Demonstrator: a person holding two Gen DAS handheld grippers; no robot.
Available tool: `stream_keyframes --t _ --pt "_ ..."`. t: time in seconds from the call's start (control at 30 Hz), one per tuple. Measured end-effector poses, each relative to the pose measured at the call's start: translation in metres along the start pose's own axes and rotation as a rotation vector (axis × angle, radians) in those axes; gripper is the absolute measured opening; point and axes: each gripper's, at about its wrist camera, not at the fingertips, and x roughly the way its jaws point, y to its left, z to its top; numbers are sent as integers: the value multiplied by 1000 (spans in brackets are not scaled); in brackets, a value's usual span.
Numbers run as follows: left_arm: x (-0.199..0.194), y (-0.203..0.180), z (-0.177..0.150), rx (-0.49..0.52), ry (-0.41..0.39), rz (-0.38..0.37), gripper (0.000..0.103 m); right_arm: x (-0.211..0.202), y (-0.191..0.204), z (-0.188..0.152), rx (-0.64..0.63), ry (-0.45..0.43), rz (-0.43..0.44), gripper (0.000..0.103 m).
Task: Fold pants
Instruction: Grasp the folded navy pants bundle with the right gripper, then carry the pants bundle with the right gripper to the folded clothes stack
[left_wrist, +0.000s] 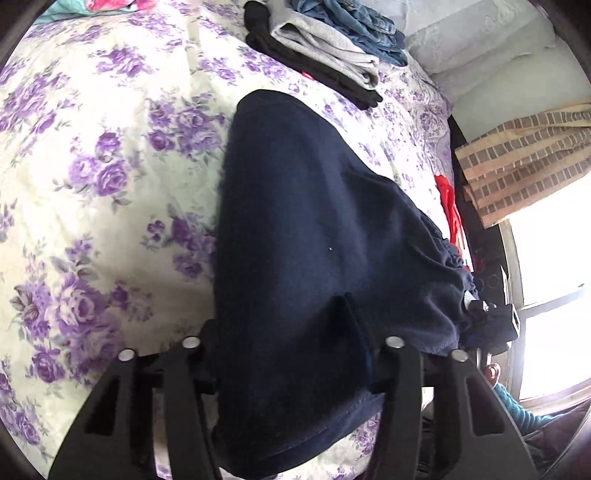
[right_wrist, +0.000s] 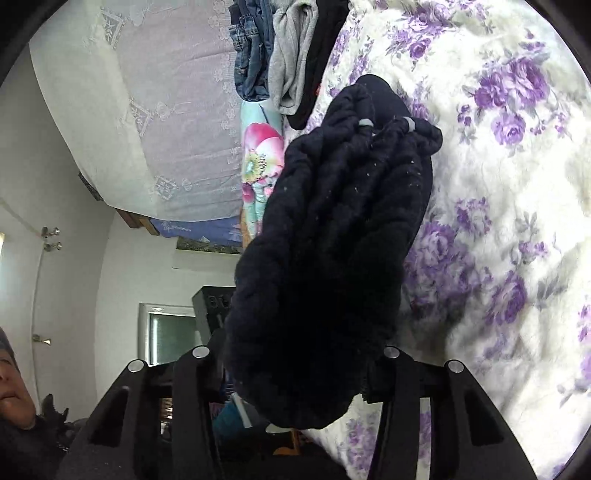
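Navy pants (left_wrist: 303, 229) in both jaws

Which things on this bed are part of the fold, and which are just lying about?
In the job:
- dark navy fleece pants
- left tongs, closed on the pants
- right tongs, closed on the gathered waistband

Lying about:
- folded stack of black, grey and denim clothes
- purple floral bedspread
- red cloth at the bed's edge
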Motion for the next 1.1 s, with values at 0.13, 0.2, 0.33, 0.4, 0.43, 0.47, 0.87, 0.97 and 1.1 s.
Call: stream_keyframes --t 0.13,0.2,0.33,0.4,0.43,0.47,0.87,0.97,1.1 --pt "5 0 -1 0 33 40 53 6 -11 0 33 16 -53 48" --pt "-14 4 1 -29 14 -41 80 2 -14 -1 96 4 -9 48" --pt "-41 1 13 -35 -49 -124 88 -2 -13 1 207 -45 169 48" --pt "-31 -3 20 -45 -2 -85 89 -2 -12 5 197 -53 177 48" --pt "-29 -3 21 -45 8 -60 89 0 -12 6 200 -56 169 47" --pt "-28 -1 21 -42 6 -45 89 -1 -15 5 211 -56 166 47" --pt "22 20 -4 -149 98 -272 90 -29 -21 7 243 -127 143 41" --pt "40 23 -2 -206 111 -342 90 -42 -26 1 242 -126 134 41" --pt "41 20 1 -190 86 -300 74 -43 -28 -1 227 -128 112 41"
